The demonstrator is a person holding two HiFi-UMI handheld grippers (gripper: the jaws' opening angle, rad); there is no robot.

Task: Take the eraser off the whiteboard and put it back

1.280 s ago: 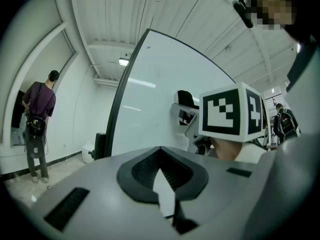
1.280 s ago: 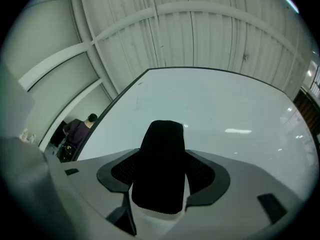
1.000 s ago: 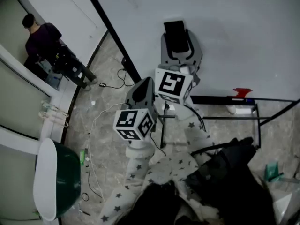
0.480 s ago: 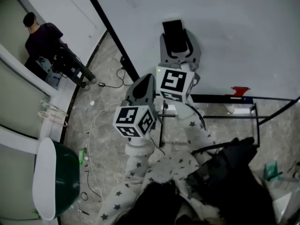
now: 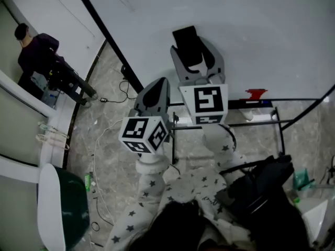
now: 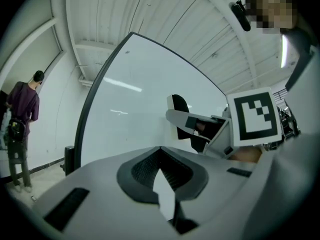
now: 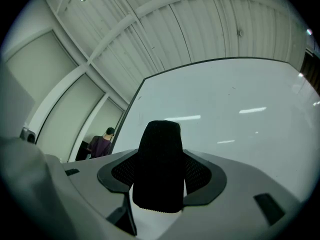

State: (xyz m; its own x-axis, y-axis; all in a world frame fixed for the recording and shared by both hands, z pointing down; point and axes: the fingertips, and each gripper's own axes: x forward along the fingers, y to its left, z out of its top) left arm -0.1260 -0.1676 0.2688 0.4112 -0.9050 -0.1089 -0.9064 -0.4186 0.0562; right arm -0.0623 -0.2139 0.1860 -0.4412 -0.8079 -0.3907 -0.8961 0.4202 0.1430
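My right gripper point(image 5: 194, 56) is shut on the black eraser point(image 5: 187, 42), held up in front of the whiteboard point(image 5: 261, 25). I cannot tell whether the eraser touches the board. In the right gripper view the eraser point(image 7: 157, 166) stands upright between the jaws, with the whiteboard point(image 7: 240, 99) behind it. My left gripper point(image 5: 156, 88) is to the left and lower, shut with nothing in it, pointing at the board's black frame edge. The left gripper view shows its jaws together point(image 6: 161, 151), and the right gripper point(image 6: 200, 129) with the eraser point(image 6: 179, 104) beyond them.
The board's tray rail holds a red object point(image 5: 255, 93). A person point(image 5: 35, 56) stands at the far left by the wall. Cables point(image 5: 112, 95) lie on the floor, a green and white chair point(image 5: 60, 208) is at the lower left, and a black bag point(image 5: 261, 190) at the lower right.
Both grippers have shifted a little along the board. The right gripper has rolled so that its marker cube faces the camera squarely. The eraser stays in its grip.
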